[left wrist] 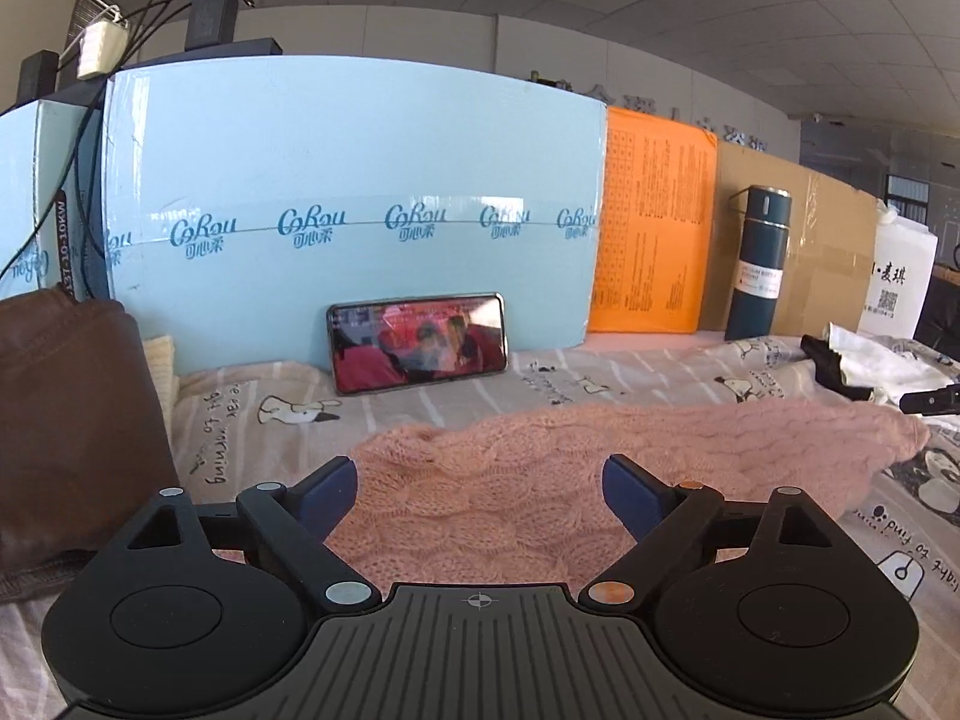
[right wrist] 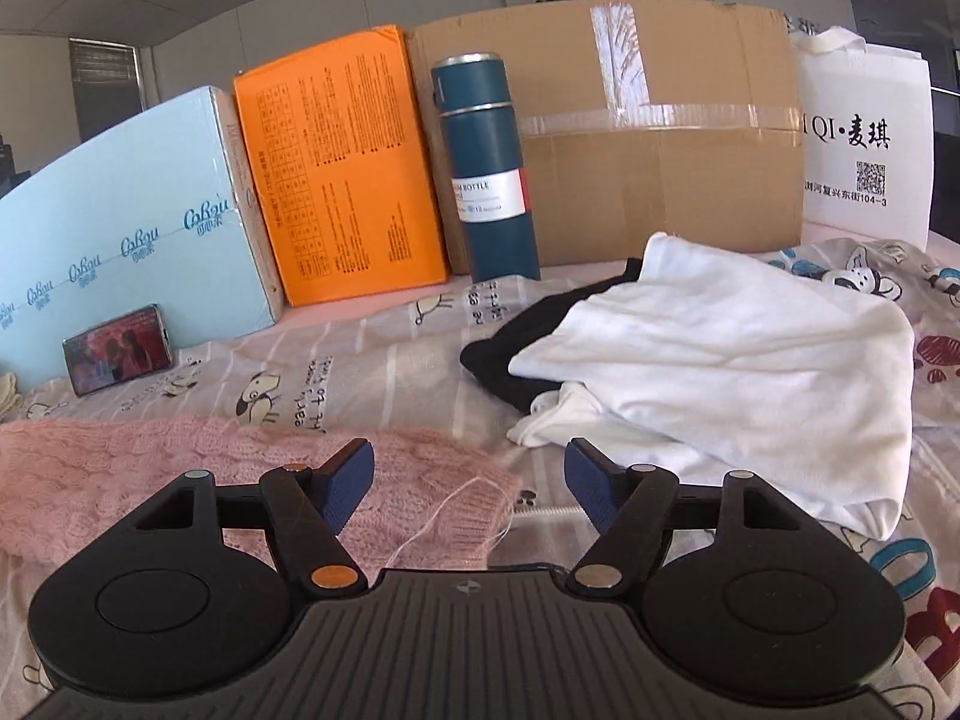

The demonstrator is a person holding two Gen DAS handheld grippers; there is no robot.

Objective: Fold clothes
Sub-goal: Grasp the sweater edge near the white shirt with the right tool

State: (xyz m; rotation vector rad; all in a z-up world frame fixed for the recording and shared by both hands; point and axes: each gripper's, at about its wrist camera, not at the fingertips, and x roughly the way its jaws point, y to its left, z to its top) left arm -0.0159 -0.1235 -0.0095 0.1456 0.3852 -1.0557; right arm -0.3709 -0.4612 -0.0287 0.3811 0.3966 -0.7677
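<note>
Our left gripper (left wrist: 480,480) has its blue-padded fingers (left wrist: 327,495) spread wide, holding nothing, with the pink knitted sweater (left wrist: 540,480) lying flat on the patterned bedsheet (left wrist: 420,402) between and beyond them. Our right gripper (right wrist: 468,480) is likewise spread apart and empty; its left pad (right wrist: 348,483) sits over the sweater's right end (right wrist: 180,468), where a loose thread (right wrist: 432,519) trails toward us. To the right of that, a white garment (right wrist: 720,360) lies crumpled on a black one (right wrist: 510,354). Farther back a phone (left wrist: 417,342) leans against a pale blue box (left wrist: 360,198), with an orange box (right wrist: 342,168), a teal bottle (right wrist: 486,168), a cardboard box (right wrist: 660,132) and a white bag (right wrist: 864,138) lined up rightward. A brown garment (left wrist: 66,420) sits at the near left.
</note>
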